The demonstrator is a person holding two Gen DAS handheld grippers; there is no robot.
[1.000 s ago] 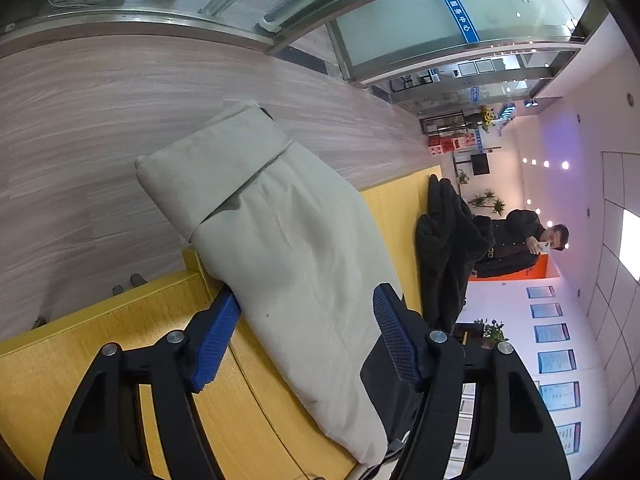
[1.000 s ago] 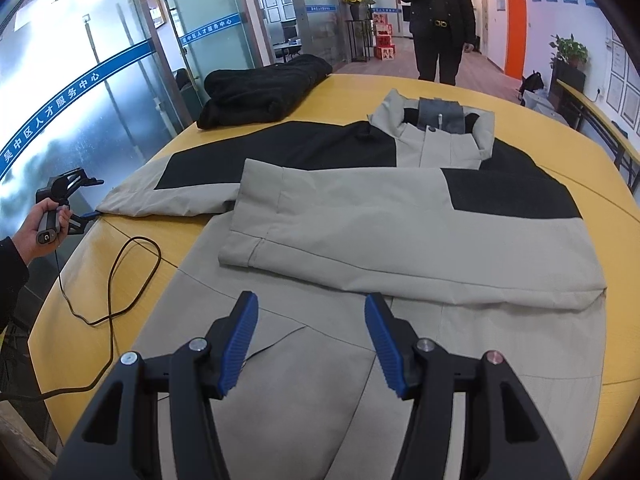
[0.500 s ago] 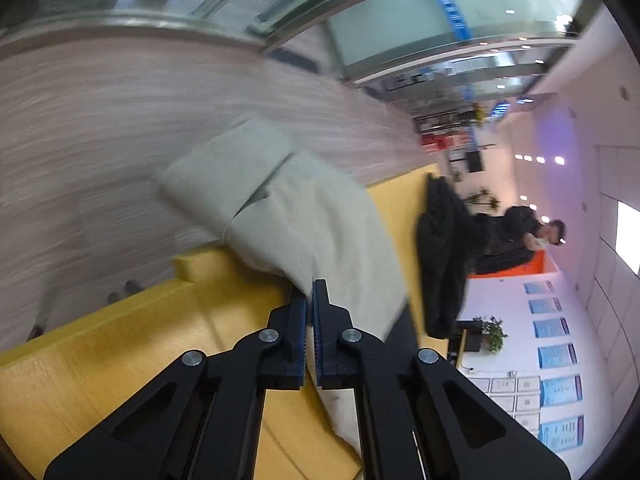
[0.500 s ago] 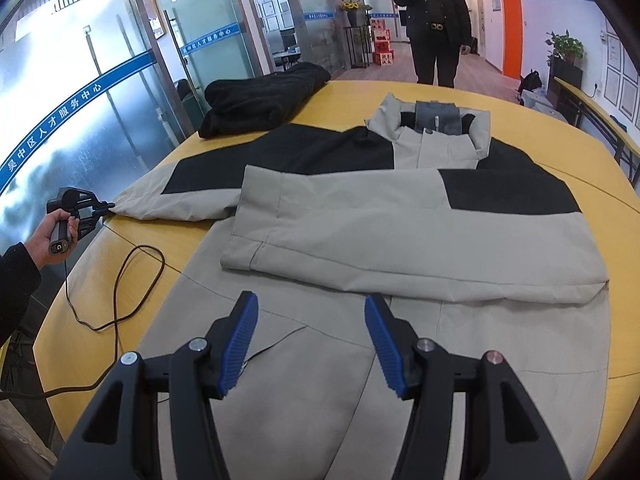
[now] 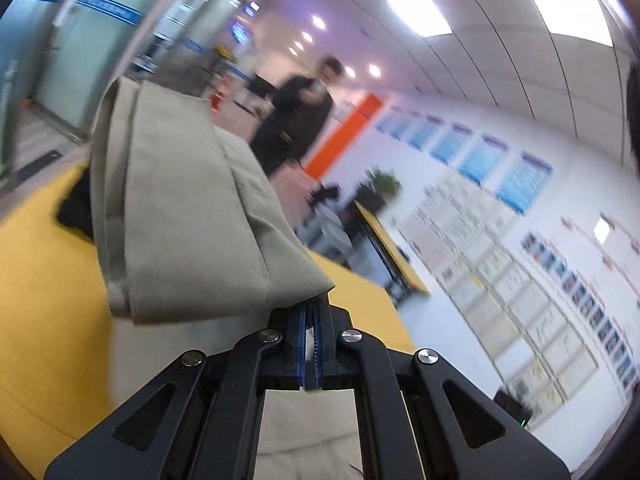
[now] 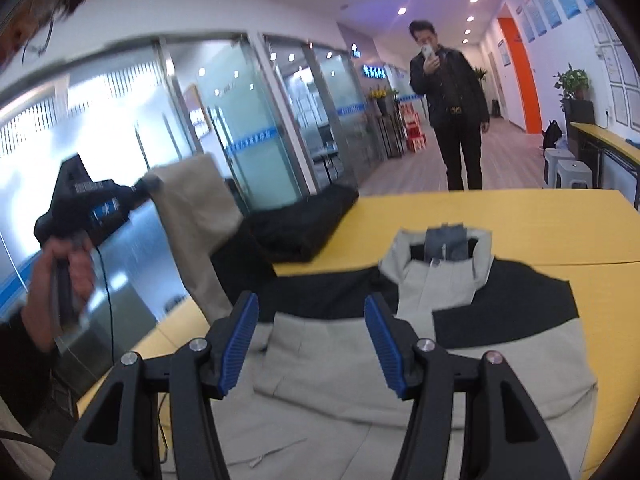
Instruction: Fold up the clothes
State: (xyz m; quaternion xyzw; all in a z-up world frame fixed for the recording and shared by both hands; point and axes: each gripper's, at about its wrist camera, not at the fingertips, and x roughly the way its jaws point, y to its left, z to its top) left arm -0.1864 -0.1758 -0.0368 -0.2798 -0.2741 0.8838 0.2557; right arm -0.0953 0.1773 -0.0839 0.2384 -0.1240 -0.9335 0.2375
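Note:
A beige and black jacket lies spread on the yellow table, collar at the far side, one sleeve folded across its body. My left gripper is shut on the cuff of the other beige sleeve and holds it up in the air. In the right wrist view that gripper shows at the left with the sleeve hanging from it. My right gripper is open and empty, above the jacket's middle.
A black garment lies bunched at the far left of the table. A man in black stands beyond the table. A black cable hangs at the left edge. Glass partitions stand at the left, stools at the right.
My left gripper closed on the sleeve cuff and lifted it off the table edge, swinging upward. My right gripper tilted up and stayed open over the jacket.

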